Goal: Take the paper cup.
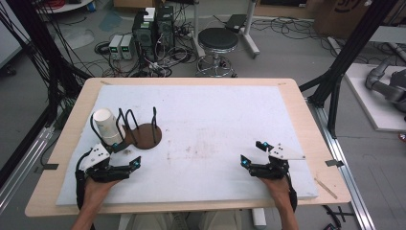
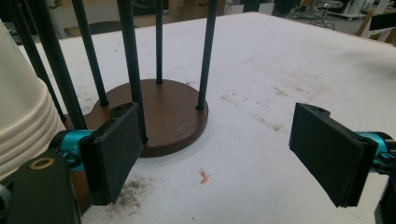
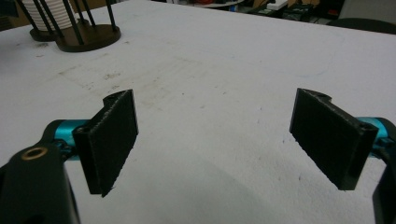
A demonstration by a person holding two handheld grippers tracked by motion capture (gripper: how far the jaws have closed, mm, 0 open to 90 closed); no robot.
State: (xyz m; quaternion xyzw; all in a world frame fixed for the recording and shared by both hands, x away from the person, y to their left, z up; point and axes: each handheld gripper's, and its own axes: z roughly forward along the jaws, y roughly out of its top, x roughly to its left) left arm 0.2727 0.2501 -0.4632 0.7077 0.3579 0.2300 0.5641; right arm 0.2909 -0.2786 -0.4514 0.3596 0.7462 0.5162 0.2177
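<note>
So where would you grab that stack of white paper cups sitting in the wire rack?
Probably by the upper side wall of the stack of cups, near the wide top that stands above the holder's rods. The left gripper sits nearest, jaws open. Coming from its near side, one jaw on each flank, looks best: the rods fence in the lower part, so lift upward.
</note>
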